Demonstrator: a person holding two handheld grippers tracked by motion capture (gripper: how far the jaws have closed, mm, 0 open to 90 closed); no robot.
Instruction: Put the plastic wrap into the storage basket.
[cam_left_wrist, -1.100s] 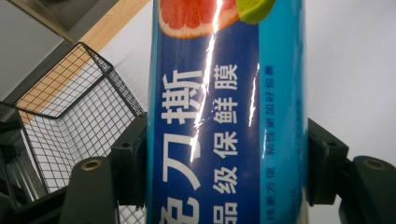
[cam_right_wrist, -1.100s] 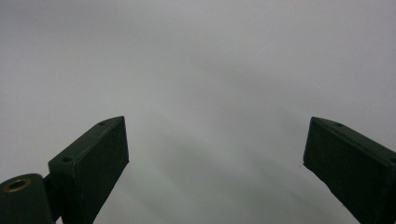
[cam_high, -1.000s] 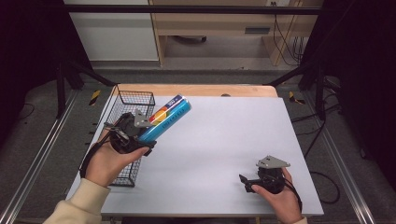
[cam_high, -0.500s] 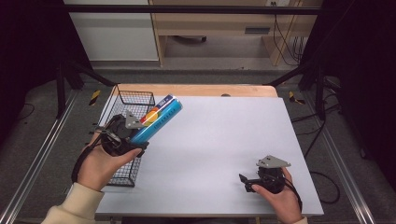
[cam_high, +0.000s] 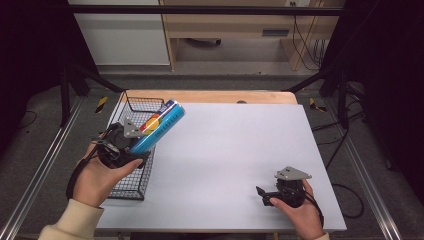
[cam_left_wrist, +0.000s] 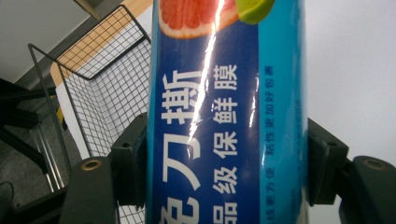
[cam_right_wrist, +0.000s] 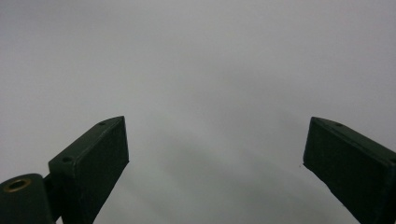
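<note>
Since the earlier high view, my left gripper (cam_high: 131, 145) has carried the blue cling-film tube (cam_high: 159, 125) toward the left of the frame, so it now hangs slanted over the right rim of the wire basket (cam_high: 142, 102) instead of over the white table top (cam_high: 235, 150). Its jaws pinch the tube's lower end from both sides; in the left gripper view the pads (cam_left_wrist: 133, 163) press flat on the glossy wrap. My right gripper (cam_high: 265, 195) rests at the lower right of the frame, fingers spread wide with nothing between them — bare matte surface shows past them in the right gripper view. To do this step well, I judge I should bring the tube fully inside the rim, lower it lengthwise along the basket, and release only once it is low. The tube is a smooth, shiny cylinder printed with citrus fruit and likely to roll — the basket is thin black mesh, rectangular and open-topped.
</note>
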